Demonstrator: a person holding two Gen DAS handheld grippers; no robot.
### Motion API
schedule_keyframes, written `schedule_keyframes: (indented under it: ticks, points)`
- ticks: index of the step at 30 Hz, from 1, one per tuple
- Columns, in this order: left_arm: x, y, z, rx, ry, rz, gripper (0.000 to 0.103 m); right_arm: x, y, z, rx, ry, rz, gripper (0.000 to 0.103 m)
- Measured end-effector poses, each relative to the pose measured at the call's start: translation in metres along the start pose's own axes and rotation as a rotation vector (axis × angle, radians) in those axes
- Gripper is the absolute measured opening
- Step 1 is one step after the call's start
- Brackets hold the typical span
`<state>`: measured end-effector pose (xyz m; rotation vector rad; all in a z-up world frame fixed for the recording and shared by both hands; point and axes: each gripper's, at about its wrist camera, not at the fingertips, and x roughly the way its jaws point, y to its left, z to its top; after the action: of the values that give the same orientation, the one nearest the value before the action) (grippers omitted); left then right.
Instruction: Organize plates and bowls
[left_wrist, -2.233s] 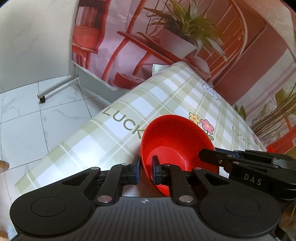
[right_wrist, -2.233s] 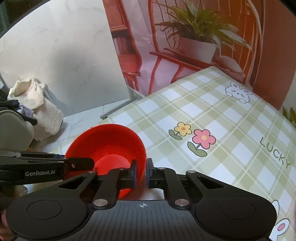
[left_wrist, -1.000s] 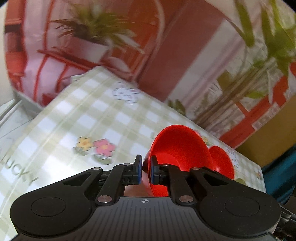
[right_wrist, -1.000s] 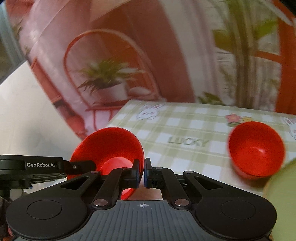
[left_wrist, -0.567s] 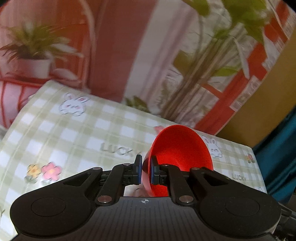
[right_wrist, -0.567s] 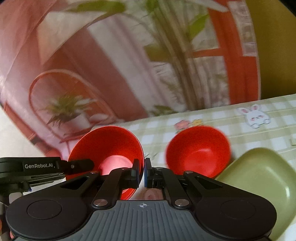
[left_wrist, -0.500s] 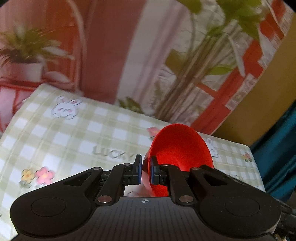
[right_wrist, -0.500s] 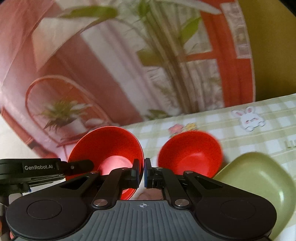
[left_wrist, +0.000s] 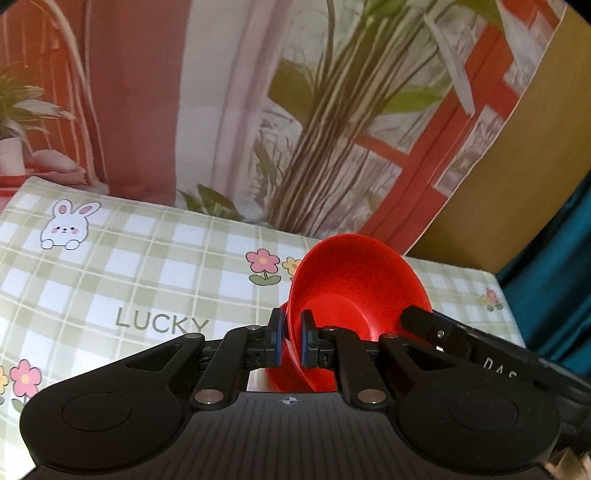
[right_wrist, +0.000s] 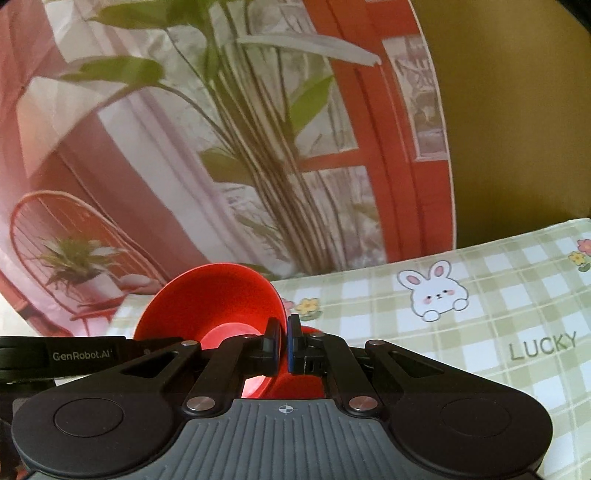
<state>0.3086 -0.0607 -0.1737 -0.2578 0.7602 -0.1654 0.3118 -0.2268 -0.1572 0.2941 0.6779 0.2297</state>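
left wrist view:
- left gripper (left_wrist: 290, 341): blue pads clamped on the near rim of the red bowl (left_wrist: 358, 295), rim edge sandwiched between them.
- bowl pose: tipped up on edge, open side facing right, held above the checked tablecloth (left_wrist: 147, 266).
- right gripper (left_wrist: 476, 352): comes in from the right as a black arm lettered "DAS", tip at the bowl's far rim; its pads are hidden from here.
- second red shape: a sliver of red shows below and left of the held bowl, behind the left pad; cannot tell what it is in this view.
- cloth print: bunny (left_wrist: 70, 225) far left, "LUCKY" lettering (left_wrist: 162, 325) near the left finger, flowers just behind the bowl.
- backdrop (left_wrist: 295, 110): printed plants and red window frame behind the table edge.

right wrist view:
- right gripper (right_wrist: 283, 341): pads pressed together on the bowl's right rim, thin red edge pinched between them.
- red bowl (right_wrist: 210, 299): open side faces the camera, flat base visible inside; only this view shows the interior.
- left gripper (right_wrist: 85, 354): black arm marked "GenRobot.AI" reaches in from the left to the opposite rim; pads are not visible here.
- other red piece (right_wrist: 299, 384): low behind the right pad, under the held bowl, mostly hidden.
- cloth print: bunny (right_wrist: 437, 295) and "LUCKY" (right_wrist: 543, 345) to the right.
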Motion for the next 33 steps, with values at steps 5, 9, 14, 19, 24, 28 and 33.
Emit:
schedule_keyframes:
  ticks: [5, 9, 14, 19, 24, 28, 33]
  points:
    - [0.021, 0.002, -0.001, 0.016, 0.039, 0.003, 0.01, 0.016, -0.011, 0.0, -0.006, 0.034, -0.009, 0.004]
    - [0.027, 0.0, -0.002, 0.027, 0.051, 0.019, 0.01, 0.027, -0.015, -0.002, -0.019, 0.06, -0.019, 0.004]
    - [0.036, -0.004, -0.005, 0.047, 0.071, 0.035, 0.01, 0.036, -0.02, -0.004, -0.021, 0.082, -0.028, 0.005]
    - [0.042, -0.003, -0.007, 0.041, 0.083, 0.033, 0.01, 0.041, -0.025, -0.007, -0.012, 0.1, -0.037, 0.005]
    - [0.044, -0.006, -0.008, 0.063, 0.092, 0.04, 0.01, 0.044, -0.028, -0.01, -0.011, 0.113, -0.043, 0.005]
    - [0.045, -0.006, -0.009, 0.064, 0.098, 0.04, 0.011, 0.045, -0.03, -0.011, -0.009, 0.118, -0.047, 0.005]
    - [0.047, -0.004, -0.009, 0.054, 0.112, 0.035, 0.011, 0.046, -0.031, -0.013, -0.016, 0.128, -0.054, 0.005]
